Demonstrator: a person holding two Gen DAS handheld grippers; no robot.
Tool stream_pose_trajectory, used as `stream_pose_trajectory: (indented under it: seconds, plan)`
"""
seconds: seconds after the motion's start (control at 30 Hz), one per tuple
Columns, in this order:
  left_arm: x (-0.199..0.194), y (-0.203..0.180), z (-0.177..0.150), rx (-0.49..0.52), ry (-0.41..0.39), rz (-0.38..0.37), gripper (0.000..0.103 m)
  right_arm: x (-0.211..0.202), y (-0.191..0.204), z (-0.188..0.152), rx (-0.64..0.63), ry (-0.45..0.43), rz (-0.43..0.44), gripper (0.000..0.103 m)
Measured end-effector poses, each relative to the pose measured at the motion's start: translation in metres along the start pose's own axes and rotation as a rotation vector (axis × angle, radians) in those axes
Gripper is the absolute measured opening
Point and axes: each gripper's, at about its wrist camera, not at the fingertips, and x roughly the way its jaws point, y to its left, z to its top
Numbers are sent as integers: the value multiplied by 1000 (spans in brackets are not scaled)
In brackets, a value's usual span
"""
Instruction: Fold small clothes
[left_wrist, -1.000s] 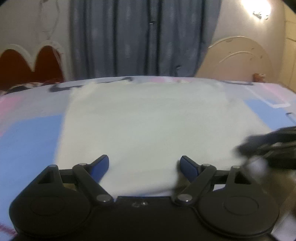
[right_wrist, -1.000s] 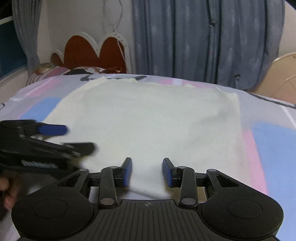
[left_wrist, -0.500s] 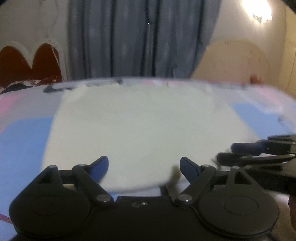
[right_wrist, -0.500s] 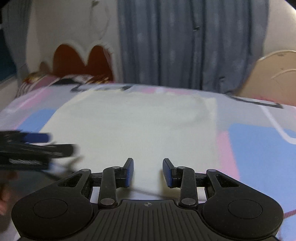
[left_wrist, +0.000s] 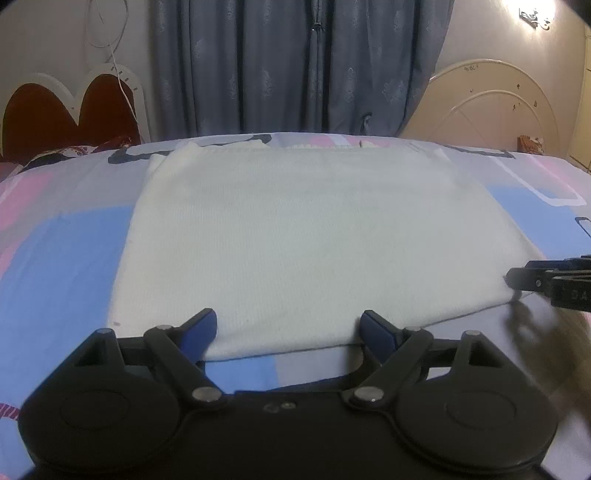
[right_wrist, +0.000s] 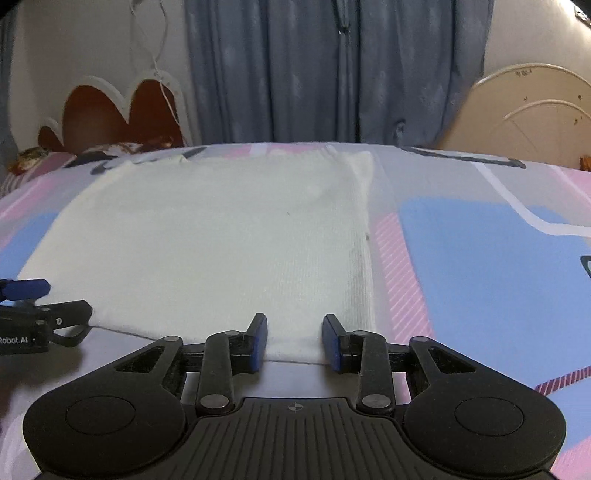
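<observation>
A white knit garment lies spread flat on the bed's patterned sheet. My left gripper stands wide open just above the garment's near hem, left of its middle, with nothing pinched. In the right wrist view the same garment shows its near right corner between the blue pads of my right gripper. Those jaws stand narrowly apart and the cloth lies flat, not pressed. Each gripper shows in the other's view: the right gripper at the garment's right edge, the left gripper at its left.
The sheet of pink, blue and grey patches extends around the garment. Behind the bed stand a dark red scalloped headboard, a cream arched headboard and grey-blue curtains. A white cord hangs on the wall.
Both grippers have drawn back to the garment's near hem, which now shows in both views. The right gripper has shifted right to the near right corner. The jaw gaps look unchanged.
</observation>
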Motion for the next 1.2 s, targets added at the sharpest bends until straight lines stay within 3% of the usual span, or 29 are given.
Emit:
stream_pose_trajectory:
  seconds: [0.07,0.13,0.23,0.43,0.57,0.7,0.8,1.03,1.13,1.2]
  plan:
    - [-3,1,-1,-6,-1,4,83,-10,-2,2,12,-18,3,32]
    - [-8,5,-3,-25,-10,7,83,-20,-3,-3,19,-46,-6,24]
    - [-8,12,-8,-32,-3,15,83,-10,-9,-10,17,1,-21,19]
    - [-12,20,-8,-41,-1,30,81,-18,-8,-7,30,-51,-14,19]
    - [-12,20,-11,-24,11,36,82,-9,-5,-14,4,-5,-29,19]
    - [-12,24,-15,-42,11,43,82,-21,-7,-10,32,-54,-8,19]
    - [-13,25,-17,-33,10,47,82,-9,-5,-16,5,10,-15,19]
    - [-36,42,-20,-129,-10,59,79,-30,-12,-12,48,-34,9,19]
    - [-46,55,-25,-239,-27,29,77,-37,-10,-10,41,-48,20,19]
    - [-42,66,-28,-354,-6,-24,69,-42,-7,-10,44,-61,27,19]
